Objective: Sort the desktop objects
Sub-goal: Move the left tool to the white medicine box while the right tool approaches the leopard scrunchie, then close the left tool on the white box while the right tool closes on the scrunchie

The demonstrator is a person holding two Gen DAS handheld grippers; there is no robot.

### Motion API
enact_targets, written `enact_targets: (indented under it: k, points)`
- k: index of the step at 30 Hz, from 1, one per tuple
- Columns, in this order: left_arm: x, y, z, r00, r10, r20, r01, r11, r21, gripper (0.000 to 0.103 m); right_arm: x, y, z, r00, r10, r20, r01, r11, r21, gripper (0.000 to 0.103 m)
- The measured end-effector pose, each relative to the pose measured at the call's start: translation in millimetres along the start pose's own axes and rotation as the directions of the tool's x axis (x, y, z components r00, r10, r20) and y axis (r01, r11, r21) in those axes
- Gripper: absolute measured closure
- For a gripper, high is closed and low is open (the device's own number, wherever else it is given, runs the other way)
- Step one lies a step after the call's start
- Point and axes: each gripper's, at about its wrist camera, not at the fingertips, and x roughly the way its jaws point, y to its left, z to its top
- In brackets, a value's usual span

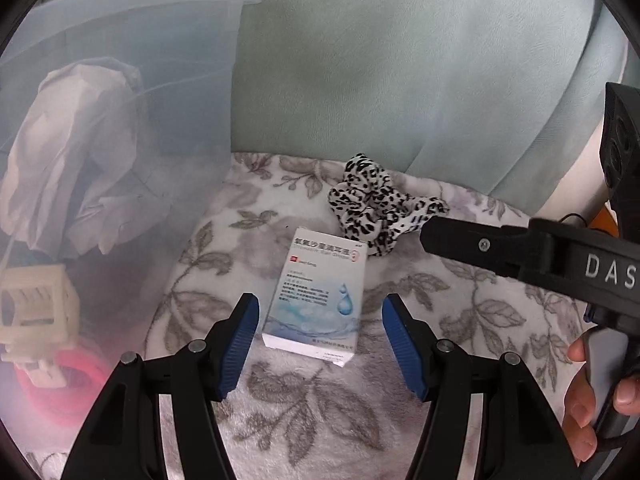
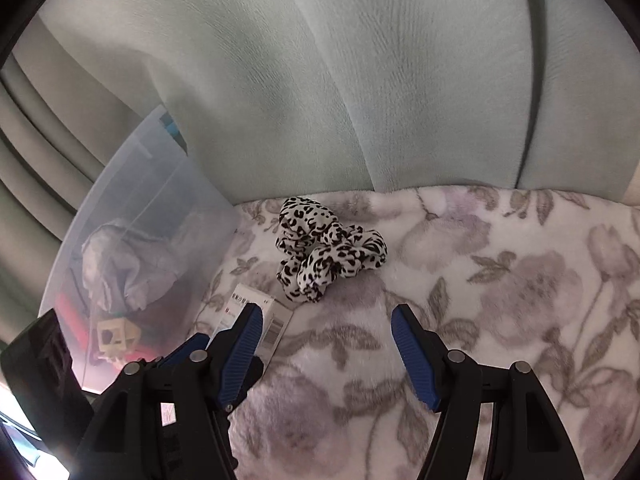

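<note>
With both the left tool (image 1: pixel 318 338) and right tool (image 2: pixel 326 344) spread wide and empty, the small white-and-blue cardboard medicine box (image 1: pixel 316 292) on the floral fleece blanket (image 1: pixel 320 408) is best straddled squarely across its long sides before being squeezed for the translucent plastic bin (image 1: pixel 120 80).

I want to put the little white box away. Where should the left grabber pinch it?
Pinch the medicine box across its two long side faces. It lies flat on the flowered blanket, its long axis pointing away from the left gripper, whose open jaws already stand either side of its near end. So probably push straight forward and low, then close. The scrunchie sits apart beyond it.
</note>
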Motion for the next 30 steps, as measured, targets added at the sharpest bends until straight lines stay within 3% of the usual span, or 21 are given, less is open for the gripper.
enact_targets:
  k: [19,30]
  points:
    - [12,15,-2,1.0,-0.014,-0.008,0.013,0.999,-0.05,0.038,44,2,12,1.0,0.024,0.004,-0.024,0.996,0.086,0.034]
    - [12,16,-2,1.0,-0.025,-0.003,0.025,0.998,-0.058,0.038,54,5,7,1.0,0.008,0.0,-0.008,0.993,0.12,0.057]
